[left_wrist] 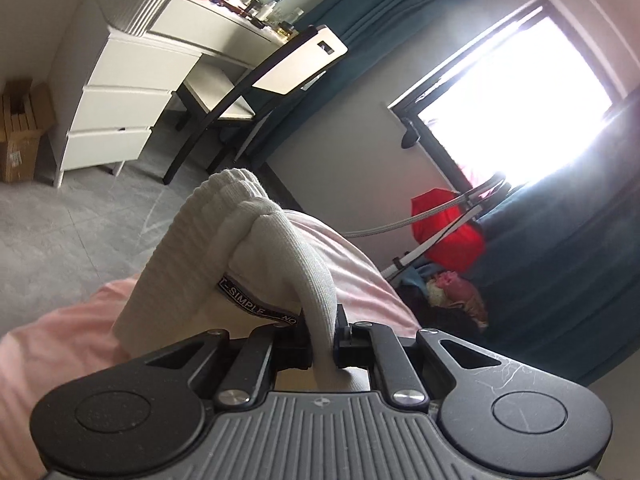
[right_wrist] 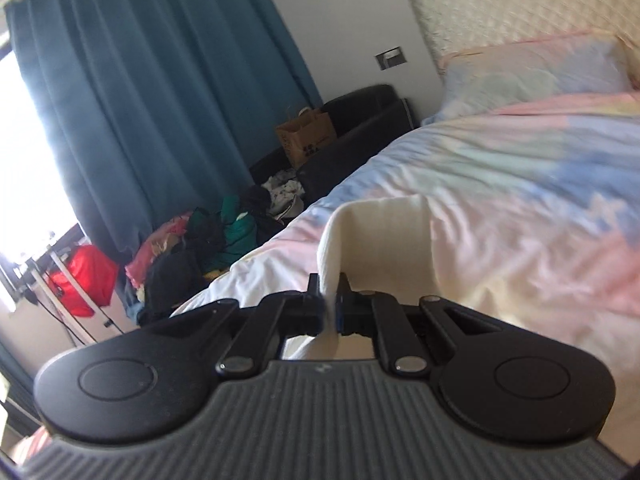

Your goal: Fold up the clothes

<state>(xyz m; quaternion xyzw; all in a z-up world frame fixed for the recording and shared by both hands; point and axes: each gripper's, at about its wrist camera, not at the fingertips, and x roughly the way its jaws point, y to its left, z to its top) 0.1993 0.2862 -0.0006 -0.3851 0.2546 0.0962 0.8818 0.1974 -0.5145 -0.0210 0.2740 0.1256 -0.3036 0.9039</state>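
Observation:
My left gripper [left_wrist: 322, 338] is shut on a white ribbed knit garment [left_wrist: 248, 248] with a black label reading "SIMPLE". The cloth bunches up in front of the jaws above the pink bed cover [left_wrist: 60, 344]. My right gripper [right_wrist: 330, 306] is shut on a cream-white piece of cloth [right_wrist: 380, 236], which stands up in a fold in front of the jaws over the pastel bed cover [right_wrist: 500, 200]. Whether both grippers hold the same garment I cannot tell.
In the left wrist view there are a white dresser [left_wrist: 120, 92], a chair [left_wrist: 260, 92], cardboard boxes [left_wrist: 20, 128], a bright window [left_wrist: 520, 96] and a red bag [left_wrist: 448, 232]. In the right wrist view, a pile of clothes [right_wrist: 200, 248], a paper bag [right_wrist: 306, 136], blue curtains [right_wrist: 160, 100], a pillow [right_wrist: 532, 72].

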